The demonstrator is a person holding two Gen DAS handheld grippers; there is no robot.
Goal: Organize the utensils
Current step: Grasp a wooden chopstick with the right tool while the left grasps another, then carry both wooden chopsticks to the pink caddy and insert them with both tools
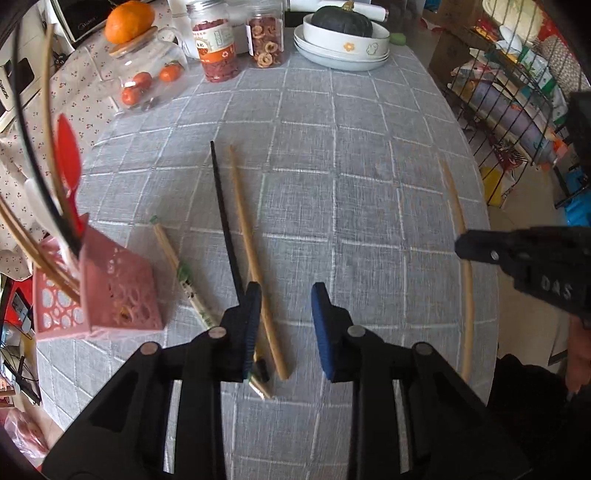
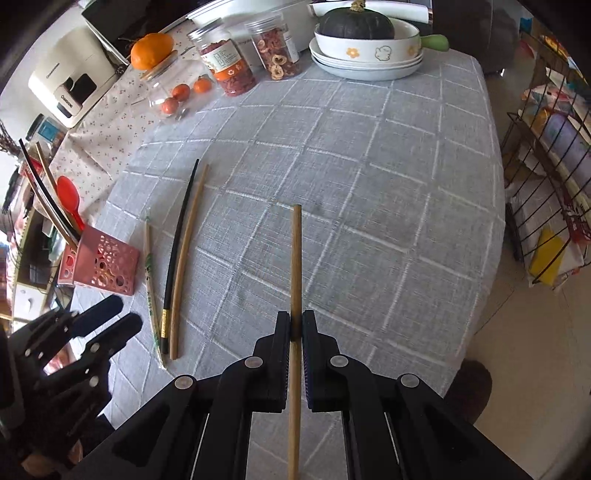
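Observation:
My right gripper [image 2: 294, 325] is shut on a brown wooden chopstick [image 2: 295, 258] that points forward over the grey checked tablecloth; it also shows in the left wrist view [image 1: 466, 288]. My left gripper [image 1: 284, 314] is open and empty above three chopsticks lying side by side: a black one [image 1: 227, 229], a brown one [image 1: 255, 258] and a light printed one [image 1: 181, 269]. They also show in the right wrist view, the black one [image 2: 181, 236] leftmost but one. A pink perforated holder [image 1: 118, 291] at the left holds a red spoon [image 1: 68, 158] and several chopsticks.
Jars [image 1: 218, 44] of dried fruit, a glass jar with an orange [image 1: 129, 22] on top, and stacked white dishes [image 1: 343, 48] with a dark squash stand at the table's far end. A wire rack [image 1: 517, 110] stands beyond the table's right edge.

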